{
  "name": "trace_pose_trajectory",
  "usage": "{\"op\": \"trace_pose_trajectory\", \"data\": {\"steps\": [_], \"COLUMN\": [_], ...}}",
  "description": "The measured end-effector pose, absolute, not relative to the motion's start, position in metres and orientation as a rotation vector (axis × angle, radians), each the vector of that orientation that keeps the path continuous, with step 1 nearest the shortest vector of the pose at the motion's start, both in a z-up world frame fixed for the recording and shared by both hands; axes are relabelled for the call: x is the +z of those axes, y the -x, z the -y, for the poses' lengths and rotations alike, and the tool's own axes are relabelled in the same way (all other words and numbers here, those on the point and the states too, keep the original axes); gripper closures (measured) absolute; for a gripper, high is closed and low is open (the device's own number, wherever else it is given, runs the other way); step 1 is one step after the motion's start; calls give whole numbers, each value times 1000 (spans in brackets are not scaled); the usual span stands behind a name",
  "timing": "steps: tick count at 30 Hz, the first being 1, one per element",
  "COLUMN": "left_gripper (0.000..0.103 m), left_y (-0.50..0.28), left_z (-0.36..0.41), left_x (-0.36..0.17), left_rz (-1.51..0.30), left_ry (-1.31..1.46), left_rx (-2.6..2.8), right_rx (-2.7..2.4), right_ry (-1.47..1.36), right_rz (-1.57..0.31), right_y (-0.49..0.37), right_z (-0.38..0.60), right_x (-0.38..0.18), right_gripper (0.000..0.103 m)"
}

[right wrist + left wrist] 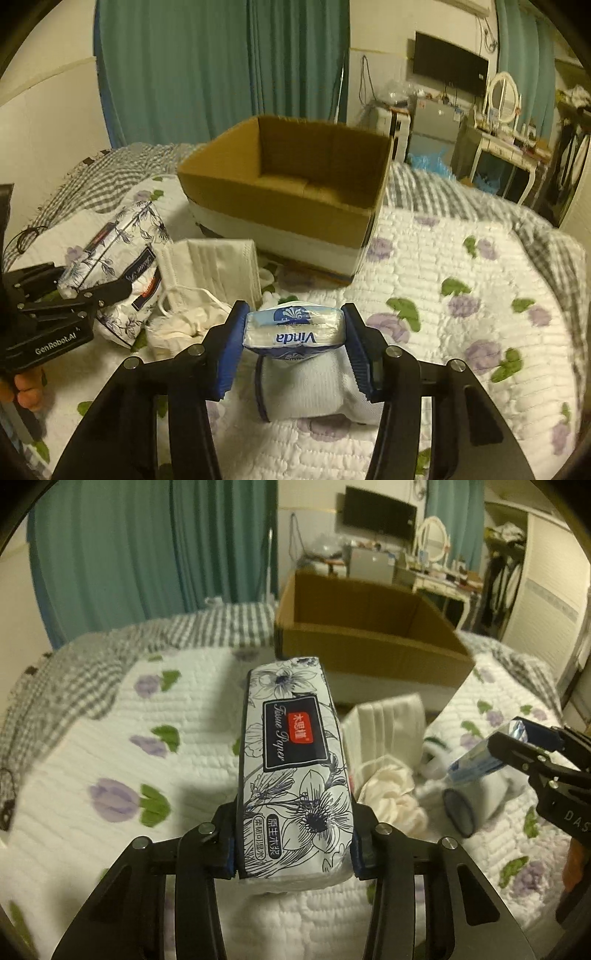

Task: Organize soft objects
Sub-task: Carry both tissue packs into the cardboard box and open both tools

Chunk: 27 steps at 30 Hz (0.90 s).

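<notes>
My left gripper (293, 843) is shut on a floral tissue paper pack (293, 760) and holds it above the bed; the pack also shows in the right wrist view (110, 254). My right gripper (293, 339) is shut on a small blue and white Vinda tissue pack (293, 330), also seen in the left wrist view (476, 764). An open cardboard box (369, 642) stands on the bed beyond both grippers; it looks empty in the right wrist view (291, 184). A white sock (314, 384) lies under the right gripper.
White face masks (218, 262) and a crumpled white cloth (184, 321) lie on the quilted flowered bedspread (461, 295) between the grippers. A grey checked blanket (110, 646) lies at the far edge. Teal curtains (147, 554) and a dresser (443, 579) stand behind.
</notes>
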<state>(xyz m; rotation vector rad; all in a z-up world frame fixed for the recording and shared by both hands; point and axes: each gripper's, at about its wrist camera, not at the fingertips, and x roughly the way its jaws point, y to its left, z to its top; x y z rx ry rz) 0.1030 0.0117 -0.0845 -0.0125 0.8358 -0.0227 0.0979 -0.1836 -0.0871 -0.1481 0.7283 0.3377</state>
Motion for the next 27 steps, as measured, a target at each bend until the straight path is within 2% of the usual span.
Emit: {"op": "trace_pose_trajectory", "data": {"steps": [10,17,22,27], "left_gripper": [62,62,61,61], "left_y": [-78,-93,-140,-201], "left_z": [-19,-16,-7,5], "left_x": [1,56,62,39], "left_rz": [-667,-551,-538,-565], "left_ry": [-15,-68,-75,-78], "left_rx": [-47,-45,-47,-74], "right_rx": [352,362,372,367], "right_ry": [179,181,139,114], "right_rz": [-580,-499,-488,-522], "right_y": [-68,-90,-134,-196], "right_z": [177,174,172,166], "right_x": [-14,34,54,42], "right_gripper": [52,52,52,52]}}
